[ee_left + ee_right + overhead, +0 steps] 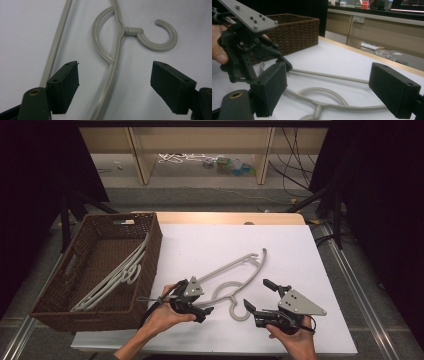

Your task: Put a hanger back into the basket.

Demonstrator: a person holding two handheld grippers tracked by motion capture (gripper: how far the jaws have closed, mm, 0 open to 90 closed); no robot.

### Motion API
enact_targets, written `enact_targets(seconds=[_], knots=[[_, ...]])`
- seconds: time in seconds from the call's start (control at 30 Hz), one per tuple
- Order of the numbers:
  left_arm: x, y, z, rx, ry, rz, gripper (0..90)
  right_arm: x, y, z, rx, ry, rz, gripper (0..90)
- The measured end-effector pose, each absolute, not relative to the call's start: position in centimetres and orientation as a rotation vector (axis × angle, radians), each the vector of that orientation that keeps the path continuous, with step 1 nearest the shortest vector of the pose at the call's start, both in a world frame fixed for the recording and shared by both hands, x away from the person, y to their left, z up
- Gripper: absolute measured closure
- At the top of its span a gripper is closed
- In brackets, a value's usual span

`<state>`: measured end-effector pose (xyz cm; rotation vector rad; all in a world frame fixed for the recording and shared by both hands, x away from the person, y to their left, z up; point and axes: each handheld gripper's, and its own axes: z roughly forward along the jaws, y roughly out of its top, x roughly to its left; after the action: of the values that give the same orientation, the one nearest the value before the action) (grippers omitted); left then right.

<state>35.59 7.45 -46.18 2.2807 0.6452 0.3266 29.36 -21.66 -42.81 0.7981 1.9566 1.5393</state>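
A grey plastic hanger (235,270) lies flat on the white table top (210,240), its hook (239,312) towards the front edge. My left gripper (202,301) is low over the hanger's neck. In the left gripper view its jaws (115,66) stand open, with the hanger's shoulder bar (110,82) running between them and touching neither pad. The hook (160,37) lies just beyond. My right gripper (259,295) stands open to the right of the hook with nothing between its fingers. The right gripper view (328,72) looks across the hanger (329,76) at the left gripper (283,61).
A brown wicker basket (152,245) stands at the table's left edge with several grey hangers (117,275) leaning inside. Beyond the table is a wooden shelf frame (200,150) with cables on the floor. Dark stands flank both sides.
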Motion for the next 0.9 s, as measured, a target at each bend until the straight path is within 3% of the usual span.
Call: enact_targets(seconds=[0.2, 0.4, 0.6, 0.9], knots=[[36.3, 6.2, -46.6, 2.406, 0.639, 0.295, 29.0, 29.4, -21.7, -42.8, 0.798, 1.963, 1.538, 15.8], [37.2, 5.3, -46.9, 2.469, 0.612, 0.249, 40.8, 29.4, -21.7, -42.8, 0.798, 1.966, 1.533, 15.8], [37.8, 4.8, -46.9, 2.51, 0.623, 0.223, 44.4, 29.4, -21.7, -42.8, 0.796, 1.97, 1.534, 15.8], [38.3, 3.9, -47.0, 2.565, 0.622, 0.186, 58.2, 29.4, -21.7, -42.8, 0.792, 1.955, 1.541, 15.8]])
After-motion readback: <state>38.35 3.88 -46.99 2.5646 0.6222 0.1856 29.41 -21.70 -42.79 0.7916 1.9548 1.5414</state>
